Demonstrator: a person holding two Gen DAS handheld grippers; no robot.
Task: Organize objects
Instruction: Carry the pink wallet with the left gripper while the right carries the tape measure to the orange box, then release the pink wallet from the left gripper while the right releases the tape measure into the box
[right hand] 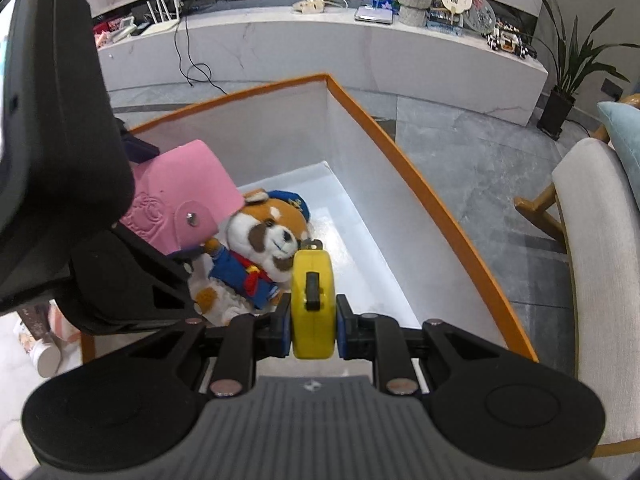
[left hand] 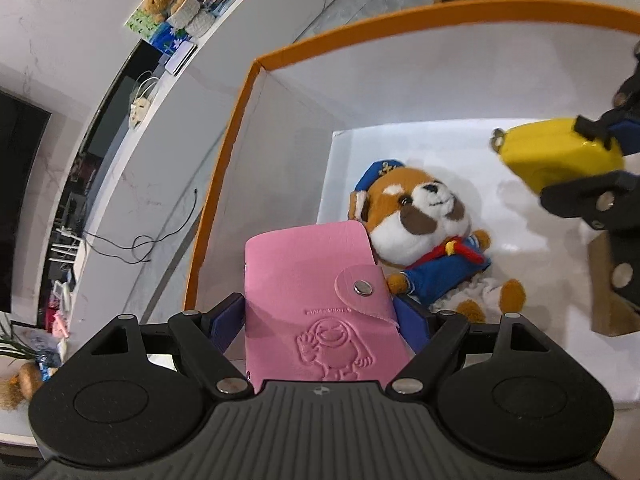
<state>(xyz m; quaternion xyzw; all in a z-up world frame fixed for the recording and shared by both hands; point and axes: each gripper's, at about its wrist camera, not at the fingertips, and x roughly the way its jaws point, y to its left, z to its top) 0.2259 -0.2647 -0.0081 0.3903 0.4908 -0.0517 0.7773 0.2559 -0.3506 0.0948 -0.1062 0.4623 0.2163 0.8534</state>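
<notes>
Right wrist only: potted plant (right hand: 568,68) beyond the orange-rimmed box (right hand: 440,200).

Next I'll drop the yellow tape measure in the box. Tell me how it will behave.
The tape measure looks hard and rigid, so it probably won't flex. Its rounded edge suggests that it may roll or tip over. Falling on the plush dog would likely cushion it, while the bare box floor could let it slide.

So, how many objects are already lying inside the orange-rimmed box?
1: the plush dog lies on the box floor. The pink card holder and yellow tape measure are held above it in the grippers. Something underneath may be hidden.
</notes>
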